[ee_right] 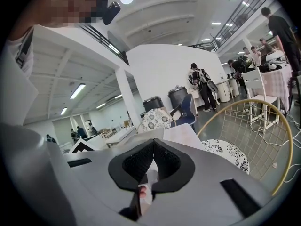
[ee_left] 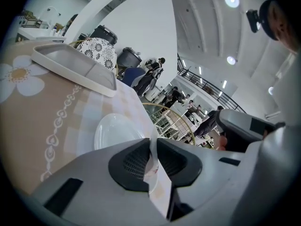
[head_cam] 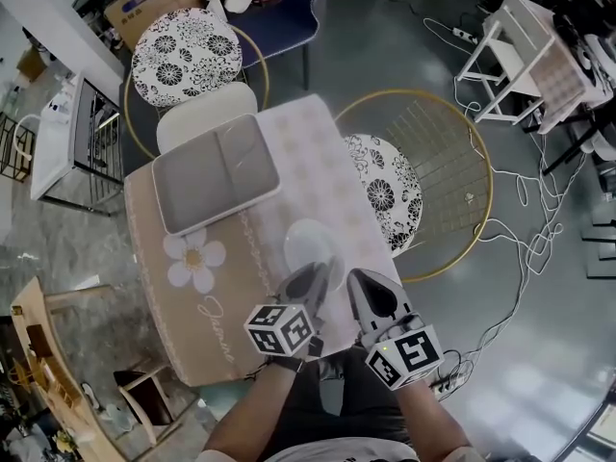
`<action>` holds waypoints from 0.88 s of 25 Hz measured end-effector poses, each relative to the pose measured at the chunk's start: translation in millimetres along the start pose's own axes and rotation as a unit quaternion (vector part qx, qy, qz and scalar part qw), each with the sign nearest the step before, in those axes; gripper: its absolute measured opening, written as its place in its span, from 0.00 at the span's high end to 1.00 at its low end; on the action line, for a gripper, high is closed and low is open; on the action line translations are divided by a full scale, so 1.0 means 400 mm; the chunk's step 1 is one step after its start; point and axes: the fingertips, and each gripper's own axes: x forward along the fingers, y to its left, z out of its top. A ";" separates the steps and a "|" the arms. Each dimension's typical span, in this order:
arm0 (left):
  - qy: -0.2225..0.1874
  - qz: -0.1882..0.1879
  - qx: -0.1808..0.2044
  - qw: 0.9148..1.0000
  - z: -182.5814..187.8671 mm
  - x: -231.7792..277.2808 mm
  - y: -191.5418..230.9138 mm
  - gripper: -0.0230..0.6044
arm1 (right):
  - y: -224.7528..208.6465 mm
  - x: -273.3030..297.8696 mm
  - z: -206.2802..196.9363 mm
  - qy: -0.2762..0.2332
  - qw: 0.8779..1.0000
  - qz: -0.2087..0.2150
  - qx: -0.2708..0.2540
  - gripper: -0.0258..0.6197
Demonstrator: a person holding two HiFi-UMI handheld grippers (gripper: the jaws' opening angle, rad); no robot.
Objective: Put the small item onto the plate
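Note:
A white plate (head_cam: 306, 243) lies on the beige tablecloth near the table's front right corner; it also shows in the left gripper view as the plate (ee_left: 113, 131), just beyond the jaws. My left gripper (head_cam: 322, 275) hovers at the plate's near edge and is shut on a thin white packet (ee_left: 153, 160) with a red mark, which stands edge-on between the pads. My right gripper (head_cam: 358, 283) is close beside it, off the table's right edge, shut on a thin white packet (ee_right: 146, 191) with pink print. Whether both hold the same packet I cannot tell.
A grey rectangular tray (head_cam: 217, 173) sits on the far half of the table (head_cam: 164, 296). A chair with a floral cushion (head_cam: 185, 54) stands behind the table, and a gold wire chair (head_cam: 433, 152) with a floral cushion to the right. Cables (head_cam: 534, 229) trail over the floor.

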 end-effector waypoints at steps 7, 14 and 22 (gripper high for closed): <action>-0.007 0.030 0.033 0.999 0.016 0.010 0.019 0.87 | -0.023 0.051 -0.034 0.009 1.000 -0.006 0.002 0.94; 0.014 0.067 0.085 0.994 0.011 0.017 0.047 0.62 | -0.033 0.070 -0.036 0.010 1.000 -0.008 0.005 0.94; 0.054 0.093 0.154 0.982 0.002 0.012 0.062 0.53 | -0.031 0.070 -0.029 0.018 1.000 -0.007 0.010 0.94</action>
